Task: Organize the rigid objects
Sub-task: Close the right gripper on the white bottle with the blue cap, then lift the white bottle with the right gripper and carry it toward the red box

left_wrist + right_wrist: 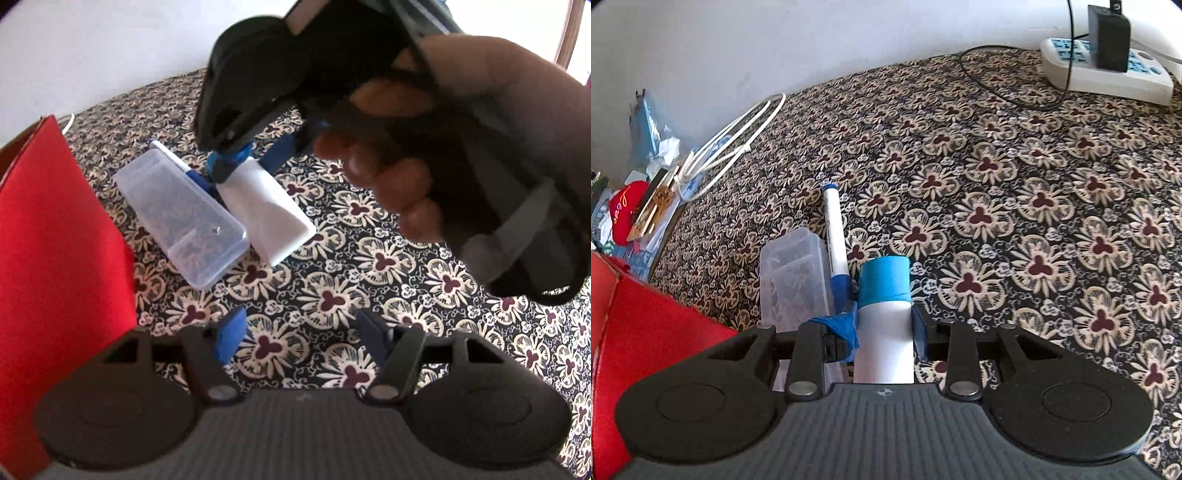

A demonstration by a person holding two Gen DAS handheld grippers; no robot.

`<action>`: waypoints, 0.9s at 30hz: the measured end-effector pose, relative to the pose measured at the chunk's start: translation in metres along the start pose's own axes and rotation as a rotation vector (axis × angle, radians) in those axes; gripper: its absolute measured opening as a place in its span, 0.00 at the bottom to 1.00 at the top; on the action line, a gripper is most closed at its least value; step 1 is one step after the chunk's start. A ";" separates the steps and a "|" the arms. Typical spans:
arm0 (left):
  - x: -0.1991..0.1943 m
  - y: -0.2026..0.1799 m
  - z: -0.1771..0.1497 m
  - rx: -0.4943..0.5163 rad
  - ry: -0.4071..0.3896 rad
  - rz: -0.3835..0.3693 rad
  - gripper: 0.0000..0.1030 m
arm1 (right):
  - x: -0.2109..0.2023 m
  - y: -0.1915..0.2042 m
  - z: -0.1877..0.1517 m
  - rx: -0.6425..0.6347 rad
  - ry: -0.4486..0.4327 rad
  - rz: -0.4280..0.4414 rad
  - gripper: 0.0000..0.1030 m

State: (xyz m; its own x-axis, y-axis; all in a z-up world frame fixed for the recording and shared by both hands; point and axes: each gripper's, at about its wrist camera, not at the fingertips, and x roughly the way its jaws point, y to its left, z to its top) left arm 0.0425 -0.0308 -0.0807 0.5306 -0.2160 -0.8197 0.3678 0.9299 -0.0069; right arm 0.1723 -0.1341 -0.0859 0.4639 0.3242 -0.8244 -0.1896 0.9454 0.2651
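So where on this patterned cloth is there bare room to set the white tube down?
The cloth lies bare right of the white tube, up to the power strip and its black cable. Left is crowded: marker, clear plastic box and red box sit close together.

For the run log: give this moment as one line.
right gripper: shut on white tube | left gripper: open, empty | clear box, marker: on bedspread

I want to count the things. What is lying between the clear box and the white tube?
A marker pen lies between the clear box and the white tube, plainest in the right wrist view.
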 end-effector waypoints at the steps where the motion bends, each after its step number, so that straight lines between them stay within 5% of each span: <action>1: 0.001 0.002 0.000 0.002 0.000 -0.001 0.66 | 0.000 0.001 -0.001 -0.012 -0.007 0.000 0.14; 8: 0.000 0.005 0.003 -0.001 -0.003 -0.013 0.66 | -0.011 -0.005 -0.019 -0.040 -0.018 0.025 0.12; 24: -0.019 -0.046 -0.032 0.119 0.004 -0.117 0.70 | -0.078 -0.042 -0.109 0.214 0.044 0.134 0.09; 27: -0.030 -0.053 -0.040 0.129 0.002 -0.193 0.71 | -0.085 -0.046 -0.121 0.243 0.041 0.143 0.09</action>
State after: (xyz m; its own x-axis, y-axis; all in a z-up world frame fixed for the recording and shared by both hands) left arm -0.0237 -0.0615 -0.0784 0.4389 -0.3855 -0.8117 0.5574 0.8253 -0.0906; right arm 0.0368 -0.2089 -0.0882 0.4110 0.4581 -0.7882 -0.0352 0.8719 0.4884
